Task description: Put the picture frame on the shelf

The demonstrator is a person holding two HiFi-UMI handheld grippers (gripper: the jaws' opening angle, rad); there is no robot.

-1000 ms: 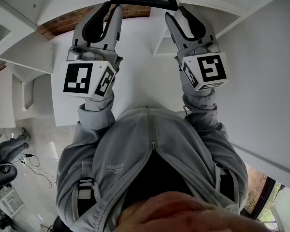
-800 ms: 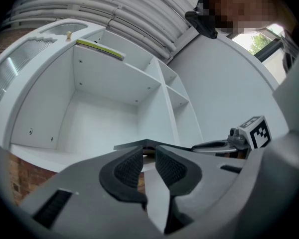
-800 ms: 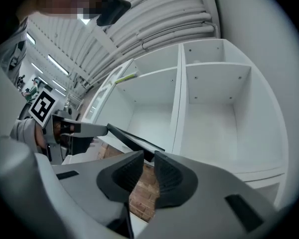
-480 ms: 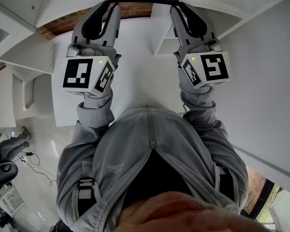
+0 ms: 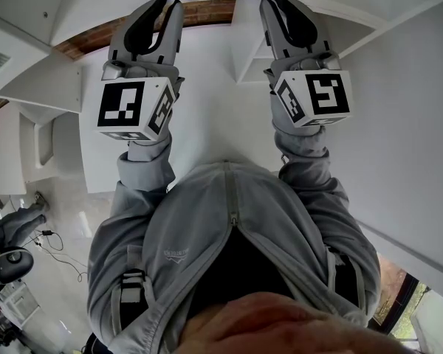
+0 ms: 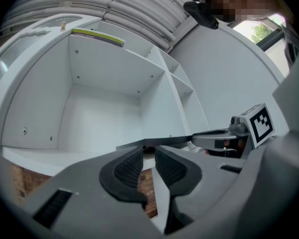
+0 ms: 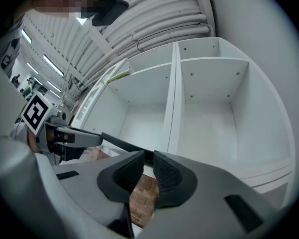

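The picture frame [image 6: 156,141] is thin and black, with its edge nearly level. It is held up at both ends, just before the open compartments of the white shelf [image 6: 104,83].

Low in the head view, a grey zip-up hoodie [image 5: 229,227], partly unzipped. Up top, a strip of red brick wall [image 5: 203,9]. At lower left, pale floor [image 5: 66,198] with black cables [image 5: 55,245] strewn across. Overhead, ribbed white ceiling [image 6: 139,9]; just below it, a yellow-green strip [image 6: 97,36]. At lower right, greenery [image 5: 410,323] through a window.
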